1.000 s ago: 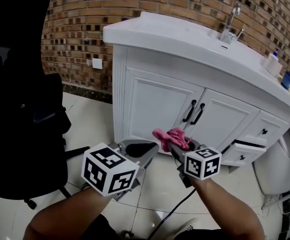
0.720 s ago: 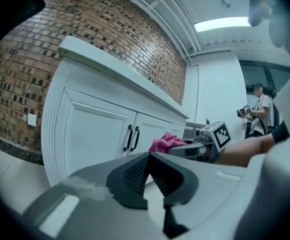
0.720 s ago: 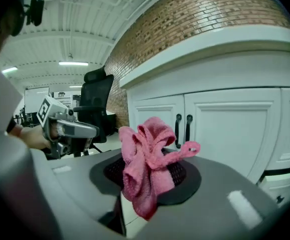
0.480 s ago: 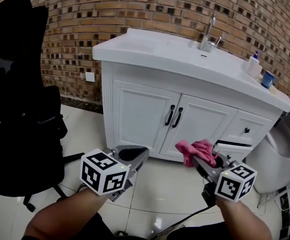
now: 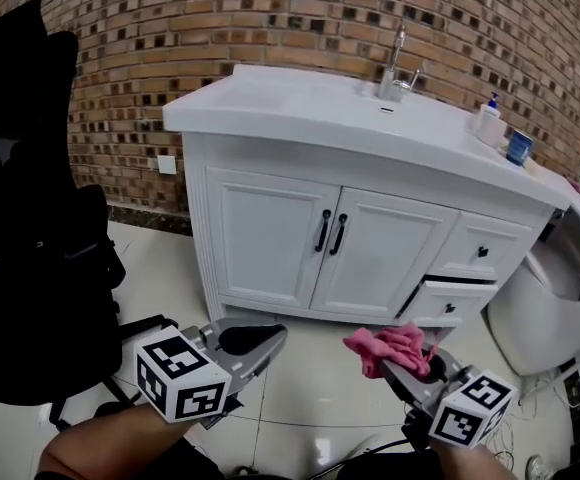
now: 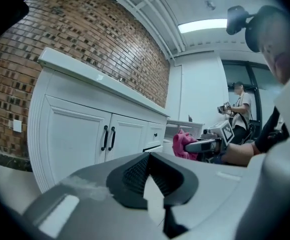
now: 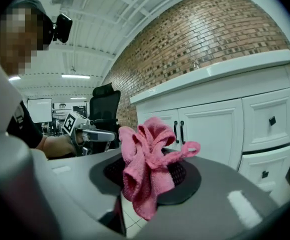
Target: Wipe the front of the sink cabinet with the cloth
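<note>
- Cloth (image 5: 395,346): one, pink, bunched, pinched in the right gripper (image 5: 408,366), whose jaws are clamped on it; held low over the floor, well apart from the cabinet front.
- Left gripper (image 5: 254,341): jaws pressed together, nothing between them, beside the right one.
- One black office chair (image 5: 30,238) at left on the tile floor (image 5: 300,368).
- One white sink cabinet (image 5: 270,228): two doors, two black handles (image 5: 322,230), two drawers, the lower drawer (image 5: 448,303) slightly open.
- On top: one faucet (image 5: 395,66), one white bottle (image 5: 487,123), one blue cup (image 5: 518,147); brick wall (image 5: 170,28) behind.
</note>
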`<state>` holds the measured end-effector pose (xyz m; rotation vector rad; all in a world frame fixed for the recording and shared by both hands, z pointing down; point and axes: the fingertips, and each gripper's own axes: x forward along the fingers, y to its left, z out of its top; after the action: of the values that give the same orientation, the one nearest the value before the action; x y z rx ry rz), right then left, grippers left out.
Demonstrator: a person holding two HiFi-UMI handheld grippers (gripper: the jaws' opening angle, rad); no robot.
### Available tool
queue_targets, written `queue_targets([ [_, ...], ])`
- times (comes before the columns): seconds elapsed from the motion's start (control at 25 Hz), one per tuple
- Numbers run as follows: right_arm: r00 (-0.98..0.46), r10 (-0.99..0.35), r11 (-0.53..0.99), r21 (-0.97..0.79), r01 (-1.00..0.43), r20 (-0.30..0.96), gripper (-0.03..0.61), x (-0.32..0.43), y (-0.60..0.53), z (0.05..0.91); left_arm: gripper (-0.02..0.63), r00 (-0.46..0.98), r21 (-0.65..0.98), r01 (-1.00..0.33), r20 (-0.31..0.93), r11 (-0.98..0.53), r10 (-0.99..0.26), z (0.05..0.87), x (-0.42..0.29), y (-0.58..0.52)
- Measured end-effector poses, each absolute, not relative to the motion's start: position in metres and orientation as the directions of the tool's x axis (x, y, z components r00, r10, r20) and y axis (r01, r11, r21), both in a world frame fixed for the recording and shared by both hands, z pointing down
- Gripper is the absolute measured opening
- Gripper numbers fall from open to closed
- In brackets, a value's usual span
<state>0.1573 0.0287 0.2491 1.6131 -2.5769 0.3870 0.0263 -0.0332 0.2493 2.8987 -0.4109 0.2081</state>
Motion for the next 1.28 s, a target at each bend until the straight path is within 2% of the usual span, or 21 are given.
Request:
queue_targets([
  [0.16, -0.446, -0.859, 0.412, -0.178, -0.894, 0.250, 0.140, 0.158, 0.027, 0.270, 0.005, 0.948, 0.157, -0.282, 0.199, -0.947, -0.249, 0.257, 0.025, -0.031],
  [0.44, -0.449, -0.870, 0.412, -0.198, -0.889, 0.205, 0.127, 0.163, 0.028, 0.256, 0.005, 0.941, 0.146, -0.307, 0.197, -0.941, -0.276, 0.257, 0.019, -0.039],
  [1.28, -0.446, -0.857, 0.409, -0.188, -0.893, 0.257, 0.124, 0.155, 0.026, 0.268, 0.005, 0.944, 0.154, -0.293, 0.204, -0.944, -0.260, 0.258, 0.022, -0.037],
])
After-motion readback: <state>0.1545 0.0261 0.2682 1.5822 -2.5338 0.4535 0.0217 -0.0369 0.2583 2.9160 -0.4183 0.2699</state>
